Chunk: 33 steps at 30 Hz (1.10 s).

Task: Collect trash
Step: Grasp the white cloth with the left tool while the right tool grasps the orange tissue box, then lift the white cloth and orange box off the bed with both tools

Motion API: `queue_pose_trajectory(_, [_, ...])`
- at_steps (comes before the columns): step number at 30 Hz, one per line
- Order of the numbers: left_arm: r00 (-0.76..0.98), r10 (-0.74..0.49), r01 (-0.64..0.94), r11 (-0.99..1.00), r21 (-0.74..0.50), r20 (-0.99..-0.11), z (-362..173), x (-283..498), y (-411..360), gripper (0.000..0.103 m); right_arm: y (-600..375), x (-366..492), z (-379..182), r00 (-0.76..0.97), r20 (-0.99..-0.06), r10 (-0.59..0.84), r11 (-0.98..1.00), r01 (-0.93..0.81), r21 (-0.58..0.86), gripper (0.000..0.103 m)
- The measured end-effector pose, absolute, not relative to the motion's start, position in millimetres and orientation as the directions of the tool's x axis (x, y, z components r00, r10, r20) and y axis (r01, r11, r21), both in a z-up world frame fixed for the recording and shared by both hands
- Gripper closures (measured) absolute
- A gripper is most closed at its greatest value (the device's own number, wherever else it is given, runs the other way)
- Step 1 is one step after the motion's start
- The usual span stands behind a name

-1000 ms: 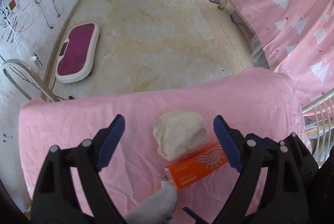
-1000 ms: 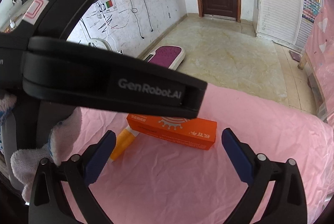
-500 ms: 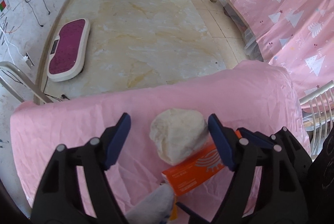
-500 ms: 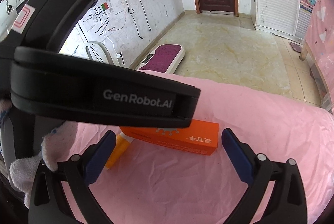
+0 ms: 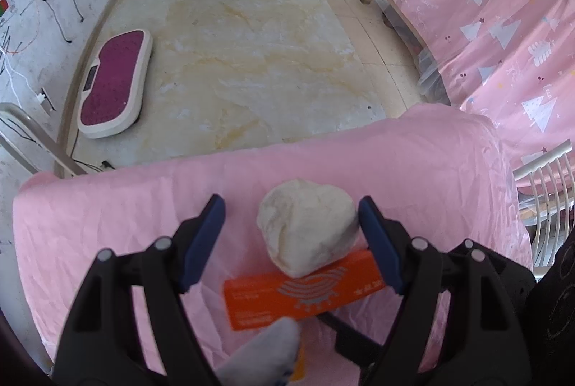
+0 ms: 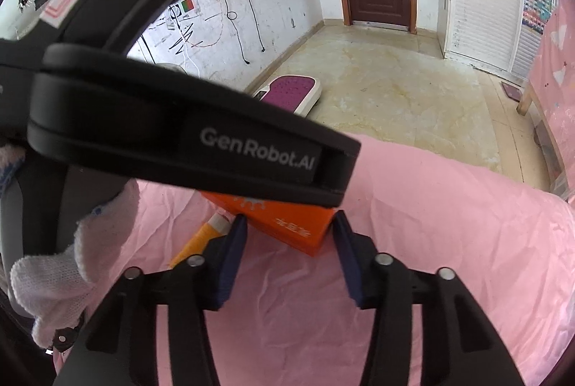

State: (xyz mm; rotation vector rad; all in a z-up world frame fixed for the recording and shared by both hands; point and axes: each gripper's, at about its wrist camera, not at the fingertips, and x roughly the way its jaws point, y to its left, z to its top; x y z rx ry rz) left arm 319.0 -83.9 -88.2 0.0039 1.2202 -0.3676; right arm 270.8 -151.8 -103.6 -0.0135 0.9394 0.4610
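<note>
A crumpled white paper ball (image 5: 307, 231) lies on the pink cloth, resting against an orange box (image 5: 298, 296). My left gripper (image 5: 289, 208) is open around the ball: its right pad is at the ball's side and its left pad stands clear. My right gripper (image 6: 289, 226) is closing, with the end of the orange box (image 6: 291, 224) between its jaws and both pads touching it. An orange tube with a white cap (image 6: 196, 242) lies just left of the box. The left gripper's black body and a white-gloved hand (image 6: 72, 260) hide much of the right wrist view.
The pink cloth (image 5: 107, 224) covers a table whose far edge drops to a marble floor. A purple-topped platform (image 5: 115, 80) lies on the floor at left. A bed with a pink sheet (image 5: 503, 26) and a white rack (image 5: 546, 199) stand at right.
The right gripper's jaws have come in from wide open onto the orange box, which has turned. The left jaws narrowed a little around the paper ball.
</note>
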Motion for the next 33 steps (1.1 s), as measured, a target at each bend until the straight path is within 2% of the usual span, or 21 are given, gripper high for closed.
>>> queue_pose_trajectory(6, [0.281, -0.285, 0.278, 0.938, -0.206, -0.916, -90, 321, -87, 0.030, -151, 258, -101, 0.501, -0.775, 0.384, 0.892, -0.419, 0.171, 0.083])
queue_pose_trajectory(14, [0.275, -0.287, 0.286, 0.936, -0.207, -0.918, -93, 319, -89, 0.030, -150, 240, -99, 0.476, -0.783, 0.400, 0.871, -0.463, 0.164, 0.084])
queue_pose_trajectory(17, [0.279, -0.279, 0.302, 0.934, -0.192, -0.919, -93, 316, -92, 0.039, -151, 241, -97, 0.491, -0.785, 0.378, 0.880, -0.453, 0.141, 0.083])
queue_pose_trajectory(19, [0.276, -0.282, 0.316, 0.930, -0.191, -0.919, -93, 313, -95, 0.053, -150, 243, -97, 0.494, -0.785, 0.374, 0.881, -0.454, 0.134, 0.083])
queue_pose_trajectory(20, [0.276, -0.283, 0.319, 0.929, -0.190, -0.919, -93, 312, -95, 0.053, -149, 245, -98, 0.495, -0.785, 0.371, 0.881, -0.456, 0.129, 0.083])
queue_pose_trajectory(28, [0.301, -0.274, 0.301, 0.936, -0.182, -0.913, -88, 311, -91, 0.054, -144, 244, -101, 0.494, -0.794, 0.355, 0.878, -0.468, 0.101, 0.075])
queue_pose_trajectory(31, [0.331, -0.283, 0.280, 0.940, -0.192, -0.900, -77, 310, -82, 0.054, -135, 248, -101, 0.503, -0.790, 0.349, 0.879, -0.468, 0.091, 0.066])
queue_pose_trajectory(33, [0.355, -0.289, 0.264, 0.943, -0.201, -0.889, -67, 309, -73, 0.054, -134, 251, -98, 0.508, -0.788, 0.348, 0.878, -0.470, 0.085, 0.056])
